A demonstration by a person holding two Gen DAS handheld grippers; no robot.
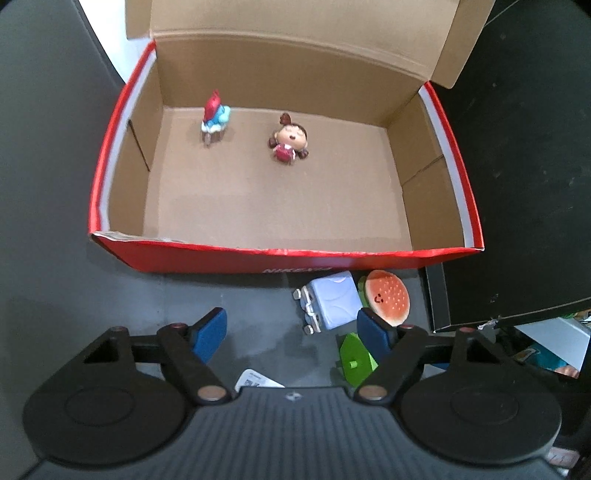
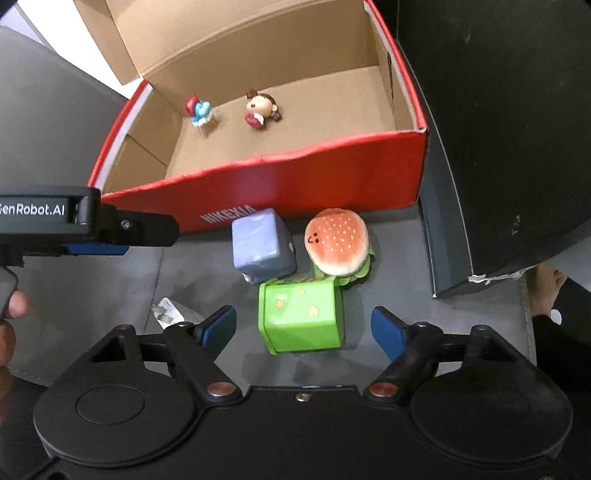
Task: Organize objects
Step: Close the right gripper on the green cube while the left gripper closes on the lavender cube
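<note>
An open red shoebox (image 1: 280, 258) (image 2: 303, 181) holds a girl figurine (image 1: 289, 142) (image 2: 260, 109) and a red-and-blue figurine (image 1: 214, 116) (image 2: 199, 110). In front of it on the dark surface lie a lavender block toy (image 1: 332, 301) (image 2: 260, 242), a burger toy (image 1: 388, 295) (image 2: 336, 242) and a green block toy (image 1: 356, 360) (image 2: 301, 317). My left gripper (image 1: 293, 330) is open and empty, left of the toys; it also shows in the right wrist view (image 2: 96, 247). My right gripper (image 2: 304, 330) is open, its fingers on either side of the green block.
A white charger plug (image 2: 170, 312) (image 1: 258, 380) lies on the dark surface at the left of the toys. A black box (image 2: 498, 147) (image 1: 517, 184) stands right of the shoebox. The shoebox lid (image 1: 295, 18) stands open at the back.
</note>
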